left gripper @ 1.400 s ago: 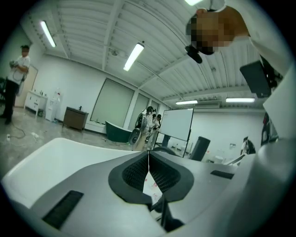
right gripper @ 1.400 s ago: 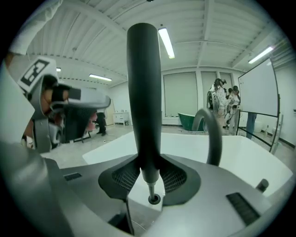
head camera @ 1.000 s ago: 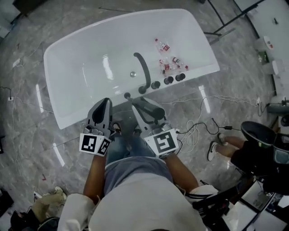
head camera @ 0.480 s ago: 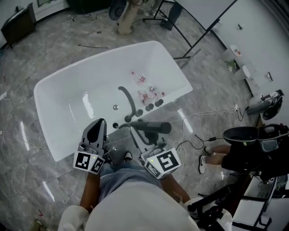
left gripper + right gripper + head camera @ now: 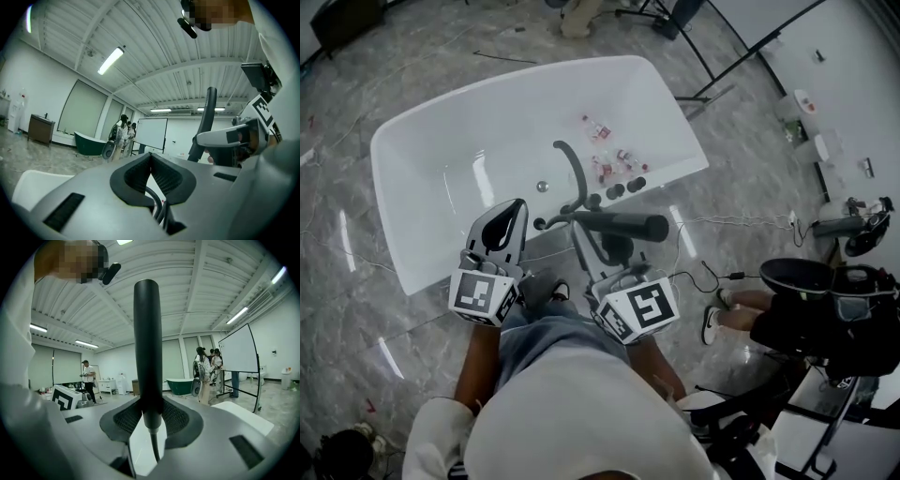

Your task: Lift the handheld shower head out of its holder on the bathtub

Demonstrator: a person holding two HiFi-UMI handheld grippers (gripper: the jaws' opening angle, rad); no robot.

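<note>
My right gripper [image 5: 602, 236] is shut on the dark, rod-like handheld shower head [image 5: 623, 225], which lies crosswise above the near rim of the white bathtub [image 5: 412, 253]. In the right gripper view the shower head [image 5: 147, 343] stands upright between the pads of my right gripper [image 5: 149, 414], and its thin hose [image 5: 154, 448] hangs below. My left gripper [image 5: 508, 214] hovers to the left over the tub rim, shut with nothing in it. In the left gripper view, my left gripper [image 5: 151, 157] has its pads together, and the shower head [image 5: 209, 110] shows at the right.
A curved grey spout [image 5: 575, 173] and dark knobs [image 5: 624, 187] sit on the tub's near rim. Several small bottles [image 5: 605, 141] lie inside the tub. Cables [image 5: 703, 274] trail over the marble floor. A seated person [image 5: 787, 314] is at the right; people stand far off [image 5: 206, 366].
Both grippers have risen from the tub rim. The right one has lifted the shower head out of its place by the spout, and it is now held crosswise above the rim.
</note>
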